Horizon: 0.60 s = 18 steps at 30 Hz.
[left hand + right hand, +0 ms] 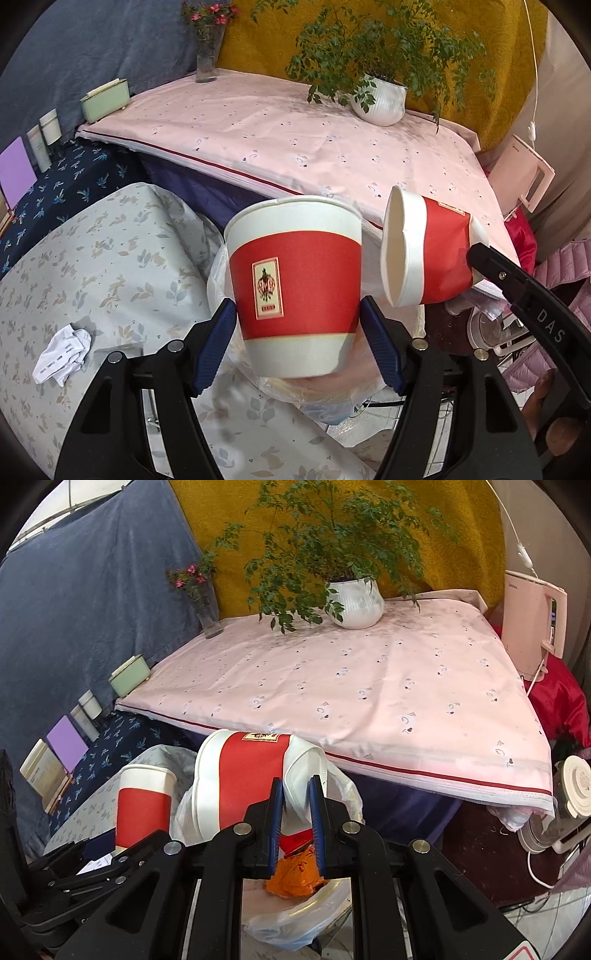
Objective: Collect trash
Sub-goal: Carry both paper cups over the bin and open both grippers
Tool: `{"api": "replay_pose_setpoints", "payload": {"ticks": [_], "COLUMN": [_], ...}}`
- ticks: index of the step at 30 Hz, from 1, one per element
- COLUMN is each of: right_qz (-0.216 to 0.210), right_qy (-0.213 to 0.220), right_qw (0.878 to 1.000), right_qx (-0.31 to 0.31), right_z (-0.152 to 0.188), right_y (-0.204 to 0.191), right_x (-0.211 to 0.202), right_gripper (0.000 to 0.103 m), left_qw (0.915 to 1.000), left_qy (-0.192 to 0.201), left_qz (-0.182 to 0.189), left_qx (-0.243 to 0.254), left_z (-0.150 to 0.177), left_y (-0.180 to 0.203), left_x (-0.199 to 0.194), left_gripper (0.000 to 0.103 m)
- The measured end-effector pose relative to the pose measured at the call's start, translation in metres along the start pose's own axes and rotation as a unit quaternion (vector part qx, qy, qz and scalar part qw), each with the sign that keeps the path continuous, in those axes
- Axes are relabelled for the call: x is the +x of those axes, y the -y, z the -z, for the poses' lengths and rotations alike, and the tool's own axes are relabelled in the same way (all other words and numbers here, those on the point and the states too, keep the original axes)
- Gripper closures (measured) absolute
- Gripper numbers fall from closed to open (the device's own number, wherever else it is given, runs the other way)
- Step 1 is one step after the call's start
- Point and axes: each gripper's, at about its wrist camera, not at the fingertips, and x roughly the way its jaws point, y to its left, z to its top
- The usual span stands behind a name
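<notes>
The broad pink-clothed desk (369, 686) lies mostly bare; only the white potted plant (356, 603) and glass flower vase (210, 616) crowd its far edge. A crumpled white paper (62, 354) sits on the floral cover.

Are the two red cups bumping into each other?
Apart. The left wrist view shows pink cloth between the upright cup in the left gripper and the squashed cup lying sideways in the right gripper.
</notes>
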Motion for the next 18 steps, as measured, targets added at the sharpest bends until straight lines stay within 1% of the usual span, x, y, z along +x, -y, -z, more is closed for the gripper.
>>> {"api": "replay_pose_setpoints", "payload": {"ticks": [2, 4, 15, 18], "right_qz": [0.002, 0.002, -0.003, -0.005], "right_qy": [-0.001, -0.003, -0.016, -0.015], "right_qw": [1.000, 1.000, 1.000, 1.000], "right_qx": [0.002, 0.002, -0.004, -0.008], "right_z": [0.000, 0.001, 0.003, 0.004], "right_y": [0.002, 0.003, -0.006, -0.011], "right_x": [0.001, 0.003, 0.018, 0.020], "right_gripper": [0.089, 0.089, 0.088, 0.085], "left_qw": [1.0000, 1.0000, 0.9995, 0.9992], "left_qy": [-0.003, -0.005, -0.003, -0.003], "left_qz": [0.001, -0.003, -0.022, -0.024], "left_qx": [-0.002, -0.005, -0.024, -0.031], "left_z": [0.000, -0.001, -0.002, -0.002], "left_y": [0.000, -0.001, -0.020, -0.026], "left_x": [0.004, 0.007, 0.008, 0.007], "left_gripper": [0.036, 0.032, 0.032, 0.032]}}
